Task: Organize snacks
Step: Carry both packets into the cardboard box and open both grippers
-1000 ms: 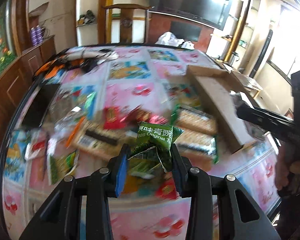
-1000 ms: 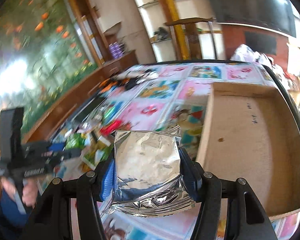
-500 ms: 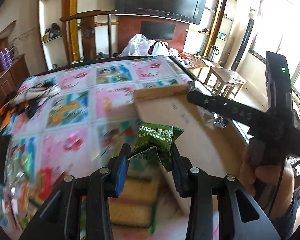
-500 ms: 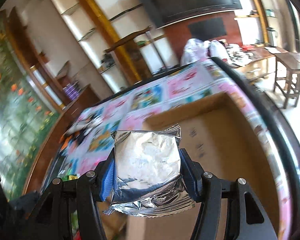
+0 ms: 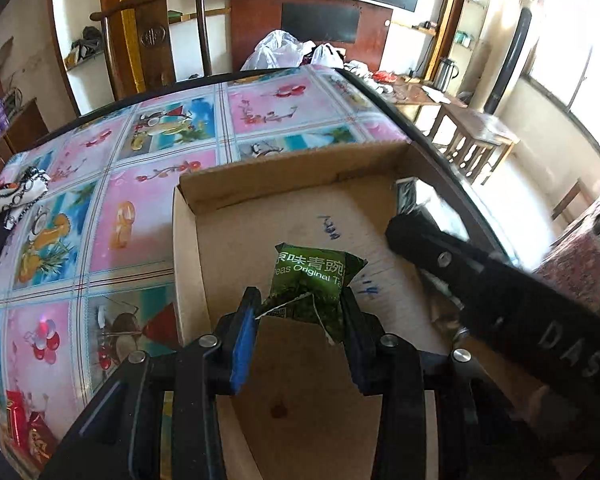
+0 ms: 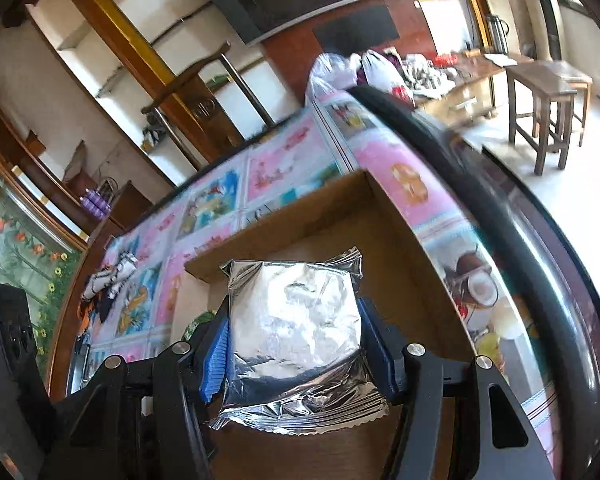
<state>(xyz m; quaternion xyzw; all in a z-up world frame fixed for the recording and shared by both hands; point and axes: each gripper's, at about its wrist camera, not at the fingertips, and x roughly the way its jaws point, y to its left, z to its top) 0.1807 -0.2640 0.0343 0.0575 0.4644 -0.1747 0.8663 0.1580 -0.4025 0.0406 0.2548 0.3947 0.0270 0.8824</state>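
My left gripper (image 5: 298, 314) is shut on a green pea snack packet (image 5: 314, 280) and holds it over the open cardboard box (image 5: 268, 236). My right gripper (image 6: 294, 336) is shut on a silver foil packet (image 6: 296, 328) and holds it above the same box (image 6: 384, 256). In the left wrist view the right gripper reaches in from the right (image 5: 404, 228), with the foil packet (image 5: 416, 196) over the box's far right corner. The box floor that shows is bare.
The box lies on a table with a pink and blue picture cloth (image 5: 148, 208), near its right edge (image 6: 480, 208). Loose snack packets (image 5: 24, 428) lie at the table's near left. A patterned cloth (image 5: 16, 196) lies at the far left. A wooden chair (image 5: 156, 36) stands behind.
Both grippers have swung right from the snack pile to over the cardboard box, each still holding its packet. The right gripper has moved toward the box's far right corner.
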